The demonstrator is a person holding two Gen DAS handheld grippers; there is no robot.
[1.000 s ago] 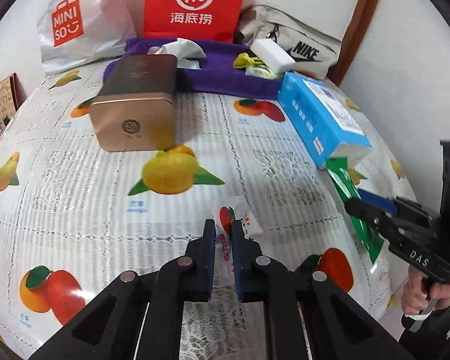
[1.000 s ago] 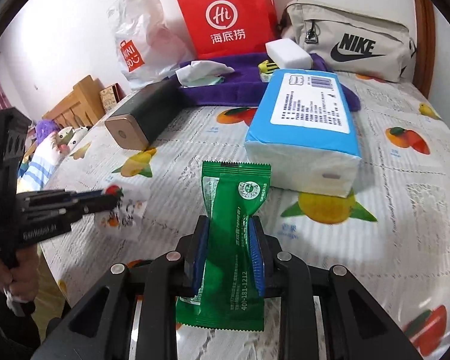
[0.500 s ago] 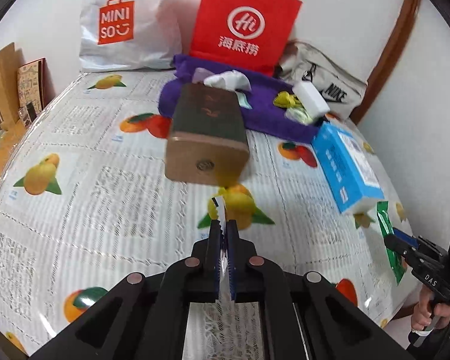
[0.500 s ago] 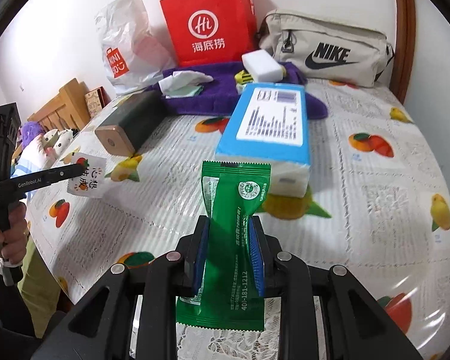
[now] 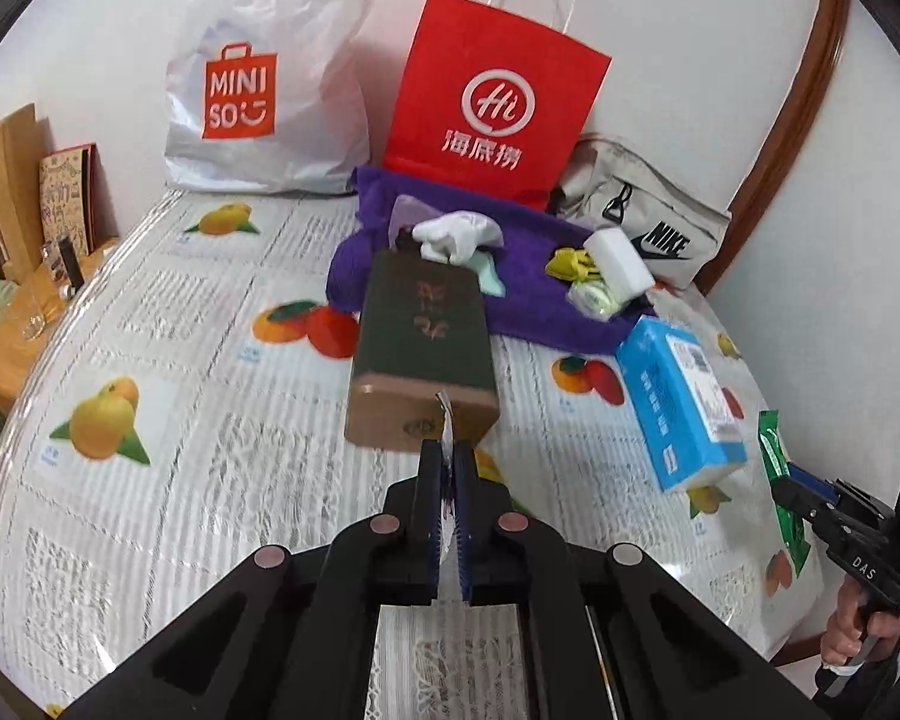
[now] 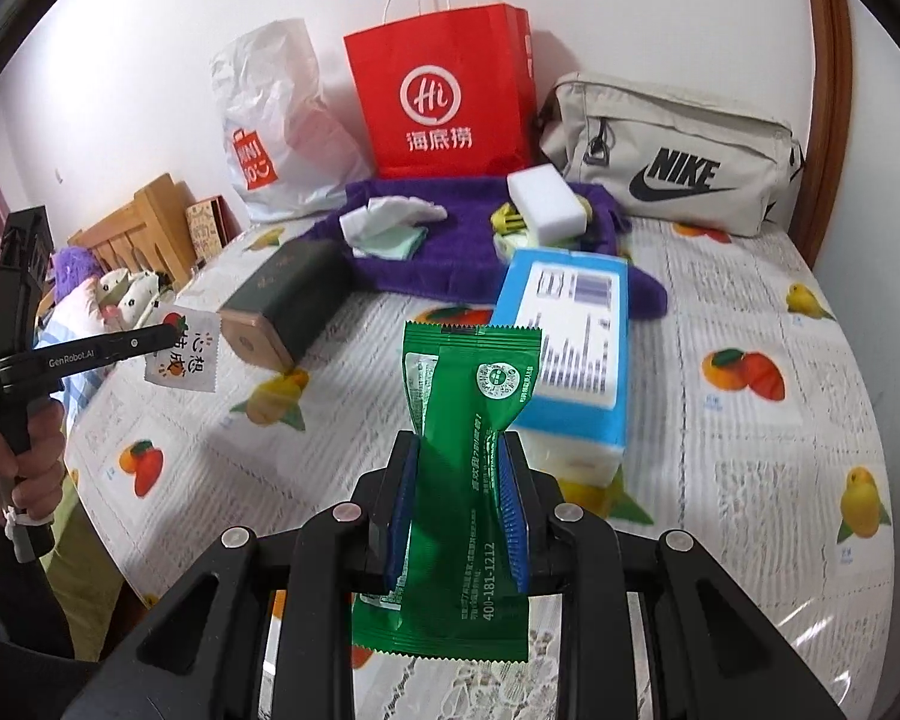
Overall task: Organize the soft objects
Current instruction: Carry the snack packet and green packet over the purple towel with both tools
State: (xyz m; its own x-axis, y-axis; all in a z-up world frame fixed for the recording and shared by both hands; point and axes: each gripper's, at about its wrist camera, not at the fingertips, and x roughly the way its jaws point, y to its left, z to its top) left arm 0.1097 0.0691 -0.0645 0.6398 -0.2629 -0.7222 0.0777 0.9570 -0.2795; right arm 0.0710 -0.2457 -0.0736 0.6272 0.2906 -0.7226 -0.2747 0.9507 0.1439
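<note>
Right wrist view shows the right tongs (image 6: 459, 510) closed on a green sachet (image 6: 468, 456), which stands up between the blue pads and is pinched narrow at its middle. It hangs above the desk (image 6: 750, 480) with the fruit-print cover. The left tongs (image 6: 171, 333) are closed on a small white sachet with a strawberry print (image 6: 183, 354), held by its edge, also off the desk. From the left wrist view this packet (image 5: 447, 444) is seen only edge-on between the closed pads, so its print cannot be read there.

Both sachets look light, thin and soft, with a smooth film that may slip. I think a grip across the flat middle, as now, is safer than on the sealed end, and hard pressing could burst them.

At the back lies a purple towel (image 6: 450, 240). On it are a white sponge block (image 6: 546, 204), crumpled tissues (image 6: 390, 216) and some yellow-green small things, too blurred to name. The blue tissue pack (image 6: 570, 336) and the dark gold-ended box (image 6: 282, 306) lie on the desk in front of the towel. The red paper bag (image 6: 444, 96), the white Miniso bag (image 6: 276, 132) and the Nike pouch (image 6: 672, 168) stand behind; their contents are hidden.
</note>
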